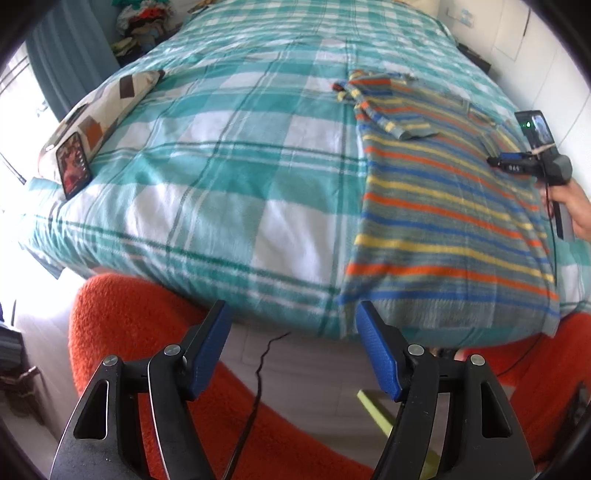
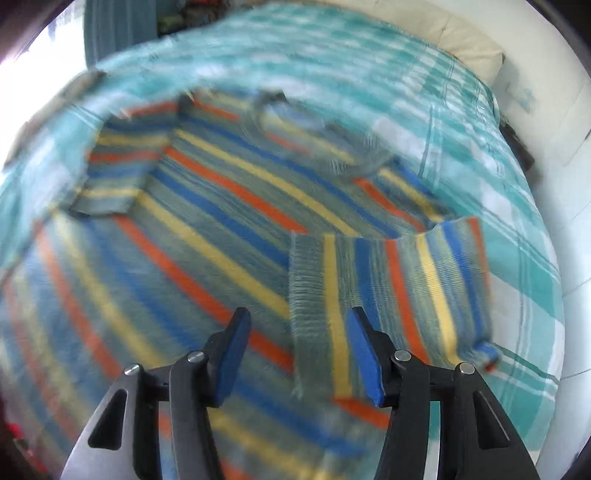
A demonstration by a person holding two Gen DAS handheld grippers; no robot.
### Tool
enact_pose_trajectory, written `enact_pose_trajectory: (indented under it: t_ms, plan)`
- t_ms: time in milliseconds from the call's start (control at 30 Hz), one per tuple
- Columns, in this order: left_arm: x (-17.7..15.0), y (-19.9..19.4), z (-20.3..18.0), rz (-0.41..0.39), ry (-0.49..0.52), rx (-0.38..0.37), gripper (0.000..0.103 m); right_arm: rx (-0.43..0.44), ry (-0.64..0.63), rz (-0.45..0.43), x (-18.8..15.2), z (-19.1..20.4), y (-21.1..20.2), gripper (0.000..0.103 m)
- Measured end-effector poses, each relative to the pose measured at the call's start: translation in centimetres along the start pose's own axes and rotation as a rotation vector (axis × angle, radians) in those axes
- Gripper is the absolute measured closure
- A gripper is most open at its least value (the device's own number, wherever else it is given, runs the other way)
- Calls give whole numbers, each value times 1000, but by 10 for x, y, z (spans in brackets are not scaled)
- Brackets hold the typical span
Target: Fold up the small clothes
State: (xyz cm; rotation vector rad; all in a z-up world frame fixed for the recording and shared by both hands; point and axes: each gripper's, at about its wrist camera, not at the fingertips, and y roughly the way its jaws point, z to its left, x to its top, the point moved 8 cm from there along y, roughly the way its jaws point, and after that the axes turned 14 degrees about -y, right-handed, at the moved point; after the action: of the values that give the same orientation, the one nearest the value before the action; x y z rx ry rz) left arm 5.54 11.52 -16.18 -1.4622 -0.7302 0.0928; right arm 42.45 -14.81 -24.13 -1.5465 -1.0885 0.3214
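Note:
A small grey shirt with orange, yellow and blue stripes (image 1: 454, 206) lies flat on a teal and white checked bed cover (image 1: 221, 155); its far sleeve is folded in. My left gripper (image 1: 291, 314) is open and empty, just off the bed's near edge, left of the shirt's hem. In the right wrist view the shirt (image 2: 207, 206) fills the frame, with the right sleeve (image 2: 391, 280) folded over the body. My right gripper (image 2: 295, 321) is open and empty above that sleeve's cuff. The right gripper's body (image 1: 539, 162) shows in the left wrist view at the shirt's right side.
A phone (image 1: 73, 162) leans on a patterned pillow (image 1: 99, 114) at the bed's left edge. A pile of clothes (image 1: 147, 22) sits beyond the far left corner. An orange fleece (image 1: 122, 325) lies below the bed's near edge. A beige pillow (image 2: 461, 40) is at the headboard.

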Motion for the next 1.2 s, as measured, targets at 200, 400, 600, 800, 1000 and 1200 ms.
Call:
enact_pose_trajectory:
  t_ms: [200, 400, 600, 800, 1000, 1200]
  plan:
    - [-11, 7, 23, 34, -59, 20, 31, -74, 415, -160, -49, -117, -70, 99]
    - [-9, 10, -6, 40, 4, -11, 31, -192, 862, -166, -182, -250, -117, 99]
    - [-9, 0, -43, 11, 116, -31, 31, -158, 996, -117, -243, -261, -105, 99]
    - [-12, 2, -36, 24, 102, -6, 31, -157, 1045, 11, -271, -230, -73, 99]
    - [-13, 5, -27, 33, 80, 11, 31, -149, 1051, 14, -289, -221, -73, 100]
    - [-15, 7, -24, 40, 77, 10, 31, -155, 1034, 28, -294, -224, -82, 100]
